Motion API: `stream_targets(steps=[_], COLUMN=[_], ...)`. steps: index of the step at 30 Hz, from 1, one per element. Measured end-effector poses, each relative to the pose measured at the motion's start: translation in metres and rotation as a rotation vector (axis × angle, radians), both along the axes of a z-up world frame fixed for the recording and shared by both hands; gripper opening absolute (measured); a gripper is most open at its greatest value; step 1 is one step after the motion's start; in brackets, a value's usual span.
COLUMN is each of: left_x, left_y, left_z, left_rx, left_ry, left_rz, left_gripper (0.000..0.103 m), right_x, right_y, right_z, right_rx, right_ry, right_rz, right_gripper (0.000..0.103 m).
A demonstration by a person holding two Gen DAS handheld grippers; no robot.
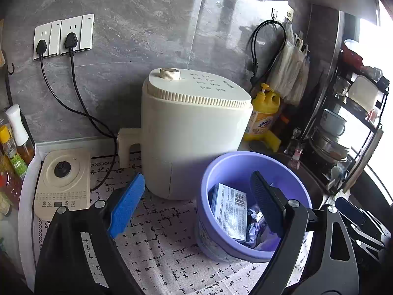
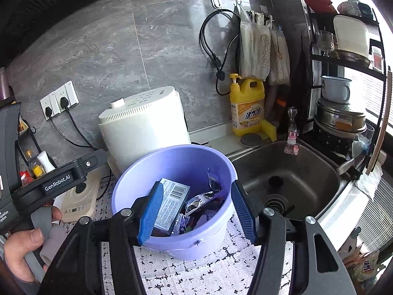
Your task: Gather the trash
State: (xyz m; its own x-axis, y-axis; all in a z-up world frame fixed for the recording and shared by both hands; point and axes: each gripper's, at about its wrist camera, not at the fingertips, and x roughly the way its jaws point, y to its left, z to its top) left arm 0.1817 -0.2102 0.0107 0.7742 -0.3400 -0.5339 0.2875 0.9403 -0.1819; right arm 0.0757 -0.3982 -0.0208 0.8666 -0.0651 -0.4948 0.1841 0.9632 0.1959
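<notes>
a purple bucket (image 2: 172, 196) on the patterned mat (image 2: 196, 275) beside the sink (image 2: 282, 172) holds a box (image 2: 172, 201) and wrappers (image 2: 203, 201); left gripper (image 1: 196, 209) and right gripper (image 2: 196, 211) hang over it, jaws spread and empty, likely after dropping trash.

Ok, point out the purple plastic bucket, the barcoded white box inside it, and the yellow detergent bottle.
Purple plastic bucket (image 2: 196, 242): right wrist view, front outer wall.
Barcoded white box (image 1: 229, 212): left wrist view, printed face.
Yellow detergent bottle (image 2: 248, 109): right wrist view, label.
</notes>
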Motion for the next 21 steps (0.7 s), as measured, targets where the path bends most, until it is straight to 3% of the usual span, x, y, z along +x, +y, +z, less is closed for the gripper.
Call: stream_targets(steps=[9, 15, 21], left_x=[-0.021, -0.036, -0.053], left_y=[0.052, 0.085, 0.112], left_z=[0.016, 0.022, 0.032], left_rx=[0.040, 0.039, 0.077], left_ry=[-0.010, -0.005, -0.012], left_rz=[0.051, 0.065, 0.115], left_gripper=[0.097, 0.097, 0.097], right_x=[0.001, -0.006, -0.013], right_y=[0.027, 0.046, 0.066], right_z=[0.013, 0.021, 0.023], right_rx=[0.026, 0.032, 0.068], right_ry=[-0.007, -0.025, 0.001], right_rz=[0.043, 0.070, 0.122], right_gripper=[0.081, 0.095, 0.095])
